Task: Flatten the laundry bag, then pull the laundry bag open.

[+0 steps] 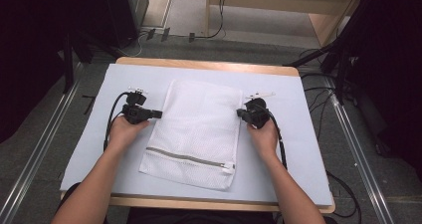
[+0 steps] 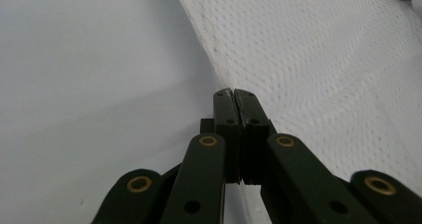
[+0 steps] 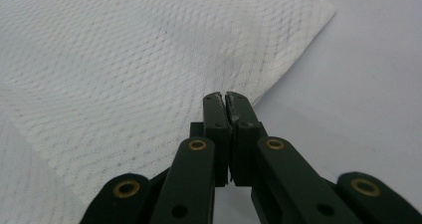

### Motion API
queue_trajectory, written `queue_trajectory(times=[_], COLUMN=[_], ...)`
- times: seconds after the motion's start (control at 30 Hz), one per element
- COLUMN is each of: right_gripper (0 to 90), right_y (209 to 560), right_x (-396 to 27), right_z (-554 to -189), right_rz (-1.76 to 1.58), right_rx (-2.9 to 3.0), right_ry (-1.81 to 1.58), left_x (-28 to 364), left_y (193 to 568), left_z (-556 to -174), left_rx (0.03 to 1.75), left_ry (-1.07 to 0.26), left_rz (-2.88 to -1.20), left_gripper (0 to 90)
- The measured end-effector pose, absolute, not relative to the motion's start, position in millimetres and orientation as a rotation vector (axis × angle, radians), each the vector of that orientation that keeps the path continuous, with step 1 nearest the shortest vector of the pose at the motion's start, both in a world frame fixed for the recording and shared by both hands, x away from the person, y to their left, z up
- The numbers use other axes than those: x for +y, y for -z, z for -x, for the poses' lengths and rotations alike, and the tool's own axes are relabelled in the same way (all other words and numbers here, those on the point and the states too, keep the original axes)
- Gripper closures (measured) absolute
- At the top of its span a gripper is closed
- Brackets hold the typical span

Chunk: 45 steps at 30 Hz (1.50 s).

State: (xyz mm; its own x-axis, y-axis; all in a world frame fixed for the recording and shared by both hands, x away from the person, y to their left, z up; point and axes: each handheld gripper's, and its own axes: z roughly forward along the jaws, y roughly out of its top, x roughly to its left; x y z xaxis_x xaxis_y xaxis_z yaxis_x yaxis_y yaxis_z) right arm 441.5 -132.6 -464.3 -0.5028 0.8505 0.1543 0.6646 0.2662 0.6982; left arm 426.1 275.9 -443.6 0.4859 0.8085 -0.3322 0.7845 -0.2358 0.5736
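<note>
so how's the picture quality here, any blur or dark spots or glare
High view: even light on the table and mesh bag, soft overall, corners of the room fall to black, no glare. Left gripper view: the gripper is dark but sharp enough, the bag's weave reads clearly. Right gripper view: the gripper is crisp, the weave goes soft toward the far edge.

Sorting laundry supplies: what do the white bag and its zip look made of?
The bag looks like white synthetic mesh, matte, its fine net weave plain in both gripper views. The zip looks grey, with a small white pull; plastic or metal, I cannot tell.
</note>
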Motion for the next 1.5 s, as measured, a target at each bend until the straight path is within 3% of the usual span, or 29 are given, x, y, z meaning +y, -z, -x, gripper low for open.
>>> queue_trajectory(times=[0.37,0.57,0.7,0.9,1.5], right_gripper=[88.2,77.8,73.4,73.2,80.7], right_y=[470.2,464.0,451.1,437.9,444.9], right_x=[-115.6,-119.8,-125.6,-128.0,-138.4], right_z=[-461.0,-453.9,-437.4,-410.5,-340.9], right_rz=[-1.368,-1.401,-1.371,-1.317,-1.203], right_rx=[2.314,2.313,2.312,2.338,2.472], right_ry=[-1.063,-1.086,-1.152,-1.221,-1.287], left_x=[287.5,290.8,293.7,286.6,231.9], left_y=[443.3,438.7,431.3,420.7,405.2], left_z=[-418.8,-416.2,-409.9,-399.5,-382.4], left_rx=[1.358,1.343,1.334,1.287,1.097], left_ry=[-0.060,-0.092,-0.097,-0.092,-0.059], left_rz=[-1.991,-1.998,-1.995,-1.999,-2.068], left_gripper=[89.3,75.0,63.1,55.9,51.0])
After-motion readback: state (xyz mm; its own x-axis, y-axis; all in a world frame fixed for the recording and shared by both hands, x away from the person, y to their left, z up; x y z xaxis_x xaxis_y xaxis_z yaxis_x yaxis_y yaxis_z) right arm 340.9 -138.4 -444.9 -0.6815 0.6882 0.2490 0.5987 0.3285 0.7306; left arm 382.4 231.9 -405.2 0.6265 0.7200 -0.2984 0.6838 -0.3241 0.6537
